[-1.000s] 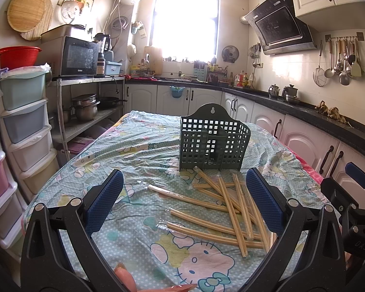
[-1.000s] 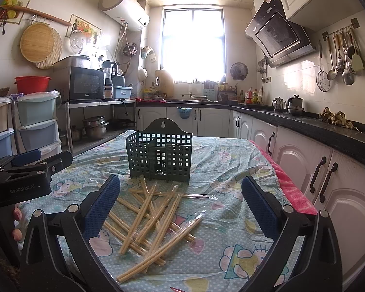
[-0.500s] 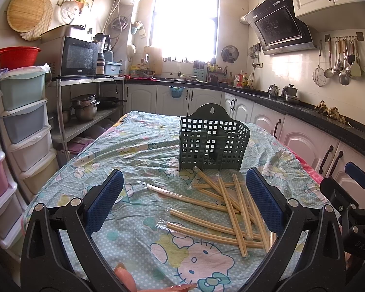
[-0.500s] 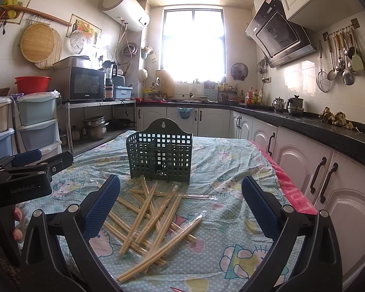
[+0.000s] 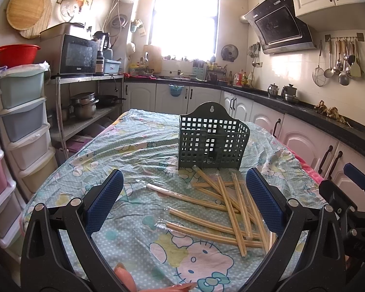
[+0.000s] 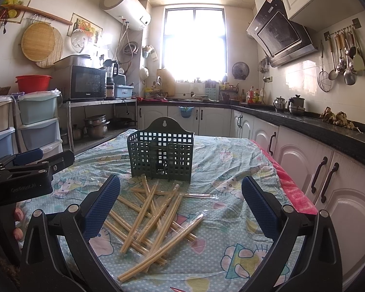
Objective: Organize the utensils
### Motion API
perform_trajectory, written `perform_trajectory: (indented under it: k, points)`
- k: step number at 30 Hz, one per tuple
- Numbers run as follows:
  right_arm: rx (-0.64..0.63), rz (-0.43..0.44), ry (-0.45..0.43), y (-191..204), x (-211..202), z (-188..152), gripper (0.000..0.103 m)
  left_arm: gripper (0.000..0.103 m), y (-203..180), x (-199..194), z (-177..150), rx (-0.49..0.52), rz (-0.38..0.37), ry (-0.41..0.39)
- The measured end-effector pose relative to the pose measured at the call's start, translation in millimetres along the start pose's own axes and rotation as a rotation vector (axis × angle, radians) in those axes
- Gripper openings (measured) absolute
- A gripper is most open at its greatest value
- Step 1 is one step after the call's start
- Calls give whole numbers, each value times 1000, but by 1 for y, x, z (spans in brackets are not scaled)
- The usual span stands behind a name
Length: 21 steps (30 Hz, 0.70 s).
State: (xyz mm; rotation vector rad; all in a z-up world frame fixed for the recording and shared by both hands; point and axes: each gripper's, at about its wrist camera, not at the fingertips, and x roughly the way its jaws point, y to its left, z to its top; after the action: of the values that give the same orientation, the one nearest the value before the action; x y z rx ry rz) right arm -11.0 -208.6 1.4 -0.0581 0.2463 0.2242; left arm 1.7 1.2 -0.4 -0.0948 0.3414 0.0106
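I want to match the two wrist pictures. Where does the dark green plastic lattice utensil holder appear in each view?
Left wrist view: the dark green plastic lattice utensil holder stands right of centre, behind the pile of wrapped bamboo chopsticks.
Right wrist view: the holder stands left of centre, behind the same pile.
Shared landmark: the bright window on the far wall.
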Motion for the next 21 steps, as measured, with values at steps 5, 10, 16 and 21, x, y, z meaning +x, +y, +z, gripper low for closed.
perform_trajectory:
  k: [5, 10, 16, 21]
  points:
    - [-8, 26, 34, 2, 10, -2, 97, 93, 6, 7, 0, -14, 6, 34]
    - [-10, 53, 108, 5, 23, -4, 97, 93, 15, 23, -3, -29, 15, 124]
    - [-5, 74, 206, 4, 44, -7, 97, 93, 28, 38, -8, -46, 33, 202]
    - [-47, 103, 248, 8, 61, -4, 97, 93, 39, 53, -13, -69, -3, 286]
